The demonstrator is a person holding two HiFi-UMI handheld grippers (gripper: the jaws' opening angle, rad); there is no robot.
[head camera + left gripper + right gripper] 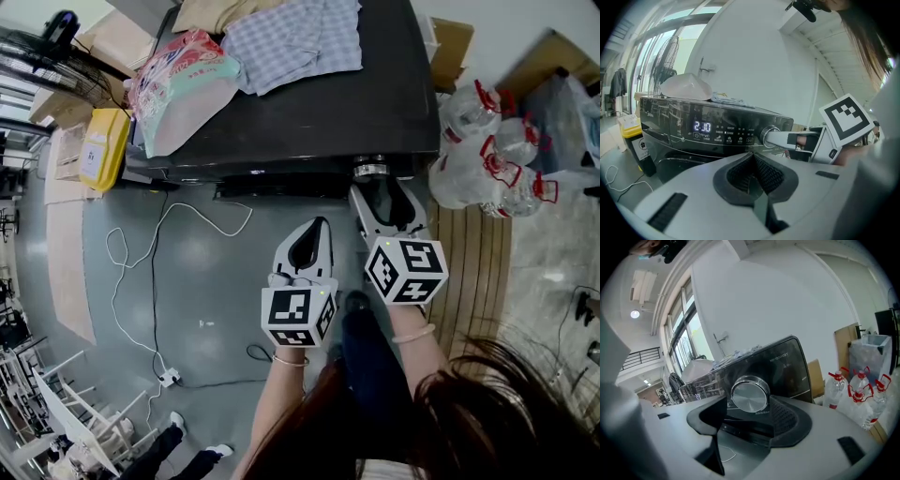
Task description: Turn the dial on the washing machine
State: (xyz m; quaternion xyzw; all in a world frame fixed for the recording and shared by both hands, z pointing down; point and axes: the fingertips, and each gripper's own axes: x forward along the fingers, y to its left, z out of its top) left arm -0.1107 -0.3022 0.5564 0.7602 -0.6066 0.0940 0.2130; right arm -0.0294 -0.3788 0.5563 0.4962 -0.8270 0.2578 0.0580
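The black washing machine [375, 103] stands ahead of me, its lit display [701, 126] reading 2:30. Its round silver dial [750, 395] sits at the right of the control panel, also seen as the dial [372, 172] from above. My right gripper [372, 185] reaches straight to it, and the right gripper [749, 405] has a jaw tip against each side of the dial, shut on it. One finger [783, 138] meets the dial [768, 135]. My left gripper [322, 225] hangs back from the machine front, shut and holding nothing; its pads [752, 159] meet.
A pink-and-green bag [183, 84] and checked cloth [295, 37] lie on the machine's top. Several large water bottles [487, 150] stand right of it on wooden boards [478, 262]. A yellow bin [103, 148] stands at the left, and a white cable [150, 281] lies on the grey floor.
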